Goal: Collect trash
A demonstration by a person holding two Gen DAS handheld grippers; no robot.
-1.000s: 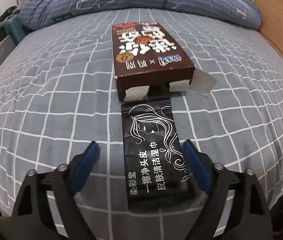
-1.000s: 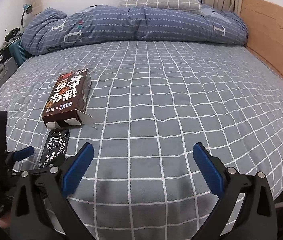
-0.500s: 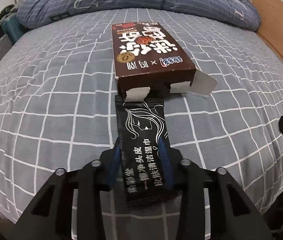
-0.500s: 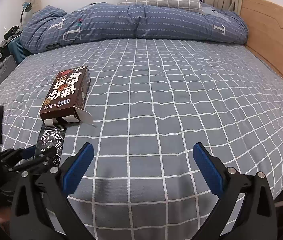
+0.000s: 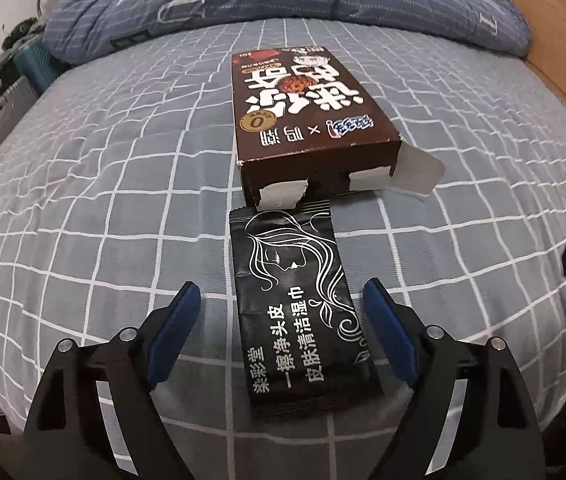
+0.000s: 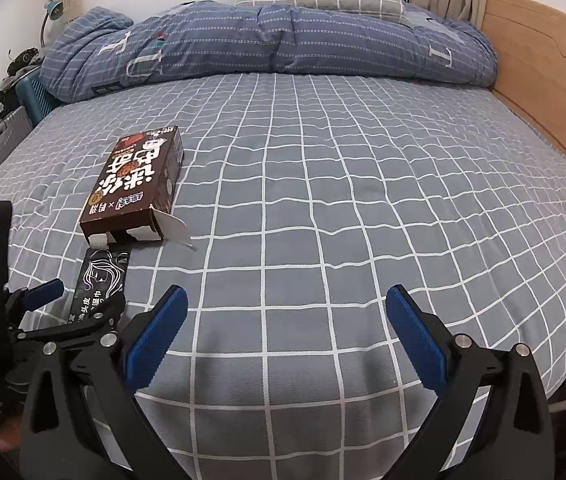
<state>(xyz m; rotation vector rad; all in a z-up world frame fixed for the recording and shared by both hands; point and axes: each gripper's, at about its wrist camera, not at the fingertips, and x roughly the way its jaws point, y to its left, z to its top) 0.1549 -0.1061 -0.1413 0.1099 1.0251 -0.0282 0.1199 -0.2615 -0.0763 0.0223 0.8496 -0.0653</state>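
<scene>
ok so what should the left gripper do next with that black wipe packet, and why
Probably close again on the black wipe packet and lift. The left gripper is opening, its pads either side of the packet and clear of its edges. The packet lies flat on the checked bedsheet, its far end right at the brown snack box's open end. The right gripper hangs open over bare sheet.

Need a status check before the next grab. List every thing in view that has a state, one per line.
Black flat wet-wipe sachet: sealed, lying flat on the bed, between the left pads, untouched.
Brown cardboard snack box: lying flat, near end open, flap folded out.
Left gripper: jaws opening, straddling the sachet.
Right gripper: open, nothing between the jaws.
Blue striped duvet: bunched at the bed's far end.
</scene>
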